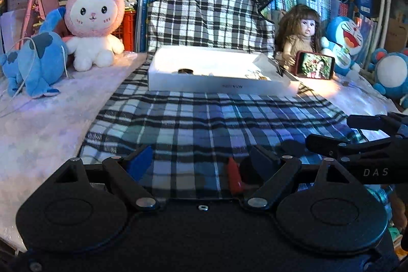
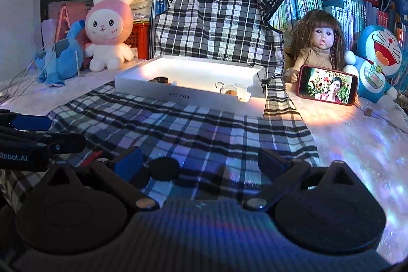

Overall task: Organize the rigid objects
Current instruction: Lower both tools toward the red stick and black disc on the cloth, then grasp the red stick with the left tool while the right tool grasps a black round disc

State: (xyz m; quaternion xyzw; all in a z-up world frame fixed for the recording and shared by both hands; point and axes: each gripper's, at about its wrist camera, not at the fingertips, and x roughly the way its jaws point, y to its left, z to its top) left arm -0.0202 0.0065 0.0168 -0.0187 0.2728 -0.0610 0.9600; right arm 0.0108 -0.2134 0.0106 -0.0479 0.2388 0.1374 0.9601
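The white box (image 2: 190,86) sits open on the plaid cloth (image 2: 204,129), at twelve o'clock from both my grippers, with small items inside: dark round discs (image 2: 160,80) near its left half, metal binder clips (image 2: 219,86) toward its right. Closer to me, two black discs (image 2: 163,168) lie on the cloth just beside my right gripper's (image 2: 204,165) left fingertip (image 2: 128,163); its jaws are spread, nothing between them. My left gripper (image 1: 201,165) is also released, a red clip (image 1: 234,176) lying just inside its right finger (image 1: 262,161). At two o'clock, a doll (image 2: 317,42) props a phone (image 2: 327,87); at ten, a pink bunny plush (image 2: 109,28).
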